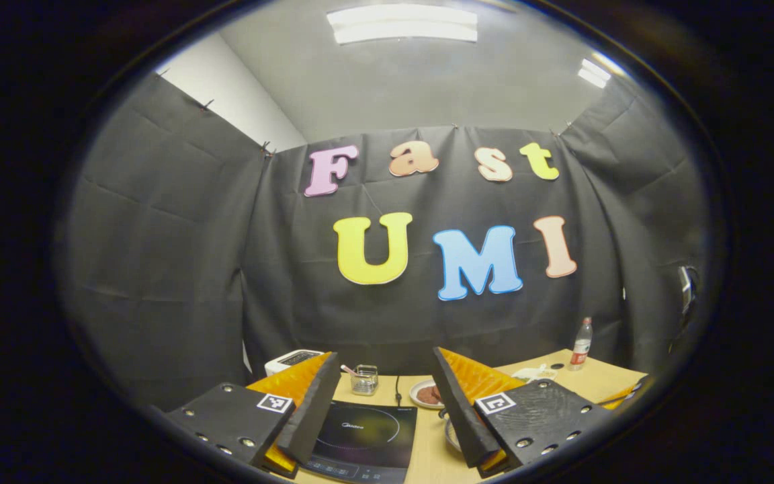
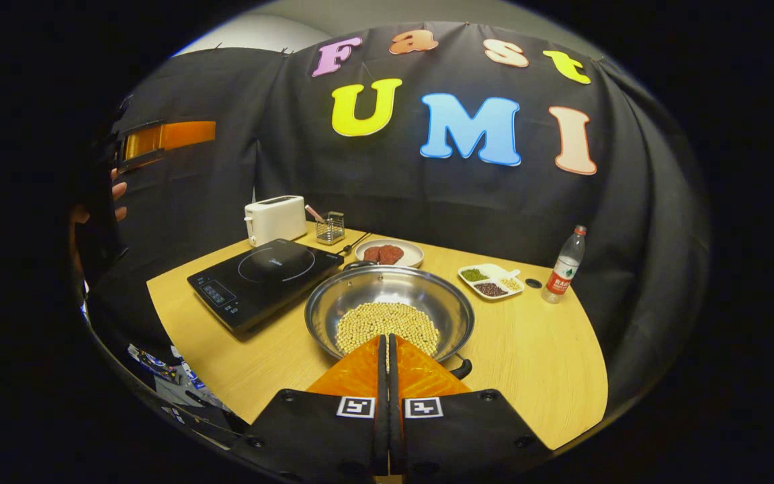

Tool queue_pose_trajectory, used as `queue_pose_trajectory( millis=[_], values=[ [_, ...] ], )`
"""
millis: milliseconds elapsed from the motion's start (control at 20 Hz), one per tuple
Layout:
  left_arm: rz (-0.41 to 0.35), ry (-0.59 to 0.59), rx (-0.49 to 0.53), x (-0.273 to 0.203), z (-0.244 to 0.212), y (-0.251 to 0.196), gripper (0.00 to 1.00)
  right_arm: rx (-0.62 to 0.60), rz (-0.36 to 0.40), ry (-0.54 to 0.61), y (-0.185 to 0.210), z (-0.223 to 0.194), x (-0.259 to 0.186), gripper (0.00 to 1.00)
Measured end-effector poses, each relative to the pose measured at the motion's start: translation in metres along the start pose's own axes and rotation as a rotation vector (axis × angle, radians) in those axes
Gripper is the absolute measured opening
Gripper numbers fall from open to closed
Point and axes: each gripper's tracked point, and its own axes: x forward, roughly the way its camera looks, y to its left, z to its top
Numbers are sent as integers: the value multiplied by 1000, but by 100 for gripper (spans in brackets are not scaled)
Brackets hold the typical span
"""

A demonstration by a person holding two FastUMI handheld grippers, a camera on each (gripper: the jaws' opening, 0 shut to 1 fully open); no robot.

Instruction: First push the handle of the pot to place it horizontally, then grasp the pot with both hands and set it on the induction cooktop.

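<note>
Right gripper (image 2: 388, 344): fingers pressed together, nothing between them; it hangs just over the near rim of the pot, at 6 o'clock in the right gripper view.
Left gripper (image 1: 387, 366): fingers spread wide, holding nothing, raised above the tabletop and aimed at the booth wall. In the right gripper view it shows at 9 o'clock (image 2: 158, 142), held up by a hand (image 2: 117, 202).
Pot: a wide, round stainless-steel pot (image 2: 390, 304) sits on the tabletop at the middle of the right gripper view, just to the right of the cooktop, with a heap of pale yellow beans (image 2: 387, 324) inside. In the left gripper view a sliver of its rim (image 1: 451, 435) peeps out beside the right finger.
Pot handle: a dark handle (image 2: 462, 366) sticks out at 5 o'clock from the pot; another dark bit (image 2: 358, 265) sits at the far rim.
Cooktop: a flat black induction cooktop (image 2: 263, 274) lies at 10 o'clock from the pot, bare on top. The left gripper view sees it between the fingers (image 1: 367, 433).
Tabletop: light wooden tabletop (image 2: 535, 349).
Behind the cooktop: a white toaster (image 2: 275, 219) and a small wire basket (image 2: 330, 227).
Behind the pot: a white plate with reddish-brown pieces (image 2: 389, 253).
Right side: a white divided dish of green, dark and yellow grains (image 2: 491, 280), then a clear plastic bottle with a red label (image 2: 564, 265) at 3 o'clock.
Ceiling: the left gripper view takes in a bright strip light (image 1: 404, 24).
</note>
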Motion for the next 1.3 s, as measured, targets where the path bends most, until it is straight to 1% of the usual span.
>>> queue_pose_trajectory(
  millis=[50, 100, 150, 250, 300, 350, 450, 600, 850, 1100, 1150, 1200, 1300],
  values=[
    [5, 5, 1, 5, -3, -2, 80, 3, 11, 23, -2, -6, 3, 0],
    [11, 10, 3, 9, -5, -3, 83, 5, 22, 46, -5, -12, 9, 2],
    [17, 14, 4, 15, -6, -3, 80, 5, 36, 72, -4, -21, 13, 2],
    [28, 18, 6, 22, -8, -5, 80, 6, 62, 116, -4, -35, 22, 2],
    [33, 20, 9, 24, -10, -7, 80, 10, 73, 142, -6, -43, 27, 0],
    [37, 22, 13, 28, -12, -9, 80, 19, 86, 163, -6, -49, 31, 2],
    [42, 28, 18, 34, -13, -14, 80, 37, 108, 207, -7, -61, 38, 2],
    [50, 35, 20, 41, -17, -21, 81, 48, 121, 263, -13, -77, 49, 2],
    [58, 46, 22, 49, -24, -32, 81, 56, 114, 291, -28, -83, 54, 2],
    [59, 50, 18, 55, -27, -45, 81, 52, 64, 293, -59, -83, 60, 2],
    [61, 49, 20, 55, -27, -47, 81, 60, 53, 292, -66, -83, 61, 0],
    [63, 51, 20, 57, -29, -48, 81, 67, 43, 292, -71, -83, 63, 2],
    [63, 60, 19, 59, -32, -51, 80, 79, 24, 291, -81, -82, 68, 2]
  ],
)
